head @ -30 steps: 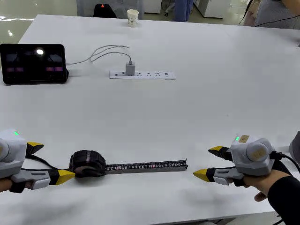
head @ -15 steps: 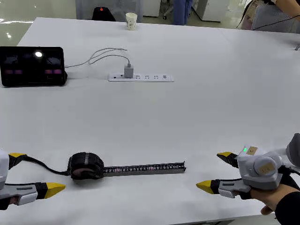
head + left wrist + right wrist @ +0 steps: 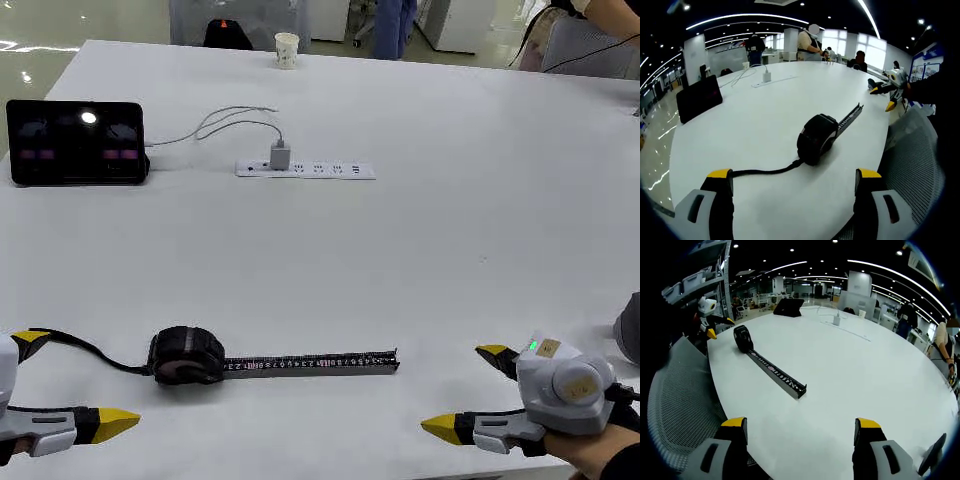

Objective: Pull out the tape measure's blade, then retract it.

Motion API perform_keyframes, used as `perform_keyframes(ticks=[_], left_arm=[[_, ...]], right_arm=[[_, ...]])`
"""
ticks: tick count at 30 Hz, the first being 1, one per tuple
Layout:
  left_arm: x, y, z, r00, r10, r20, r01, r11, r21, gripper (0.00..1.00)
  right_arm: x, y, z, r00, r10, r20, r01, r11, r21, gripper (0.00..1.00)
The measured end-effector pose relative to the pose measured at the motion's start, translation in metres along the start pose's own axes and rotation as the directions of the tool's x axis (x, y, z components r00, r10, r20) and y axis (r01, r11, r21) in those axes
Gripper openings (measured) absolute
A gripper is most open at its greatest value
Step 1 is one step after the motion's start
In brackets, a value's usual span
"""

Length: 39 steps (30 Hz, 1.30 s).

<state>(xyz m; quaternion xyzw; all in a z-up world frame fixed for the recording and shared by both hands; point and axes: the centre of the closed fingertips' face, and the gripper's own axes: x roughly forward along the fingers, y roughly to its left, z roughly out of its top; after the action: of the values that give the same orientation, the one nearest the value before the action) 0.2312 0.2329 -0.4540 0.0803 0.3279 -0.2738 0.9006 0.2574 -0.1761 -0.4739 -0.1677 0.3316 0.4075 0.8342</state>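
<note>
A black tape measure [image 3: 186, 355] lies on the white table [image 3: 400, 250], its blade [image 3: 312, 362] pulled out to the right and resting flat. A black wrist cord [image 3: 90, 350] trails left from the case. My left gripper [image 3: 72, 380] stands open left of the case, apart from it; its view has the case [image 3: 817, 138] and cord [image 3: 767, 170] ahead of the jaws. My right gripper [image 3: 468, 390] is open, right of the blade's tip [image 3: 394, 358], holding nothing. In the right gripper view the blade [image 3: 775, 374] runs away toward the case [image 3: 743, 338].
A dark tablet [image 3: 75, 141] stands at the far left. A white power strip [image 3: 305, 170] with a charger and cable lies mid-table. A paper cup [image 3: 287, 49] sits at the far edge. The table's near edge is close to both grippers.
My left gripper has drawn back left from the case, which it was right beside. My right gripper has moved right, away from the blade's tip. The tape measure stays put, blade extended.
</note>
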Motion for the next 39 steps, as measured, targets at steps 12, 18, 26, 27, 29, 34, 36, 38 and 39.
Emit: perform_keyframes(ticks=[12,18,26,27,29,34,36,38,39], left_arm=[[-0.0008,-0.0072,-0.0014,0.9997,-0.024,0.003,0.024,1.0,0.011,0.99],[-0.0023,-0.008,-0.0027,0.9997,-0.024,0.004,0.024,1.0,0.018,0.99],[-0.0018,-0.0093,-0.0086,0.9996,-0.024,-0.017,0.025,1.0,0.013,0.99],[-0.0016,-0.0096,-0.0088,0.9996,-0.024,-0.017,0.025,1.0,0.014,0.99],[-0.001,-0.01,-0.0084,0.9996,-0.024,-0.015,0.024,1.0,0.015,0.99],[0.0004,-0.0102,-0.0069,0.9997,-0.022,-0.011,0.022,1.0,0.0,0.99],[0.0009,-0.0099,-0.0066,0.9998,-0.017,-0.011,0.017,1.0,-0.002,0.99],[0.0014,-0.0101,-0.0067,0.9998,-0.014,-0.012,0.014,1.0,-0.008,0.99],[0.0019,-0.0082,-0.0072,0.9999,0.004,-0.014,-0.005,1.0,-0.015,0.99]], right_arm=[[0.0006,0.0057,0.0034,0.9988,0.042,0.024,-0.042,0.999,0.012,0.99],[0.0012,0.0079,0.0029,0.9984,0.052,0.022,-0.052,0.999,0.008,0.99],[0.0014,0.0057,-0.0007,0.9987,0.047,0.02,-0.048,0.999,0.025,0.99],[0.0014,0.0061,-0.0004,0.9985,0.051,0.022,-0.051,0.998,0.027,0.99],[0.002,0.0045,-0.0021,0.9987,0.048,0.019,-0.048,0.999,0.021,0.99],[0.0019,0.0031,-0.0035,0.9988,0.046,0.013,-0.047,0.999,0.019,0.99],[0.0015,0.0026,-0.0041,0.9989,0.046,0.01,-0.046,0.999,0.015,0.99],[0.001,0.0021,-0.0051,0.9989,0.047,0.004,-0.047,0.999,0.014,0.99],[0.0009,0.0008,-0.0051,0.999,0.045,0.003,-0.045,0.999,0.012,0.99]])
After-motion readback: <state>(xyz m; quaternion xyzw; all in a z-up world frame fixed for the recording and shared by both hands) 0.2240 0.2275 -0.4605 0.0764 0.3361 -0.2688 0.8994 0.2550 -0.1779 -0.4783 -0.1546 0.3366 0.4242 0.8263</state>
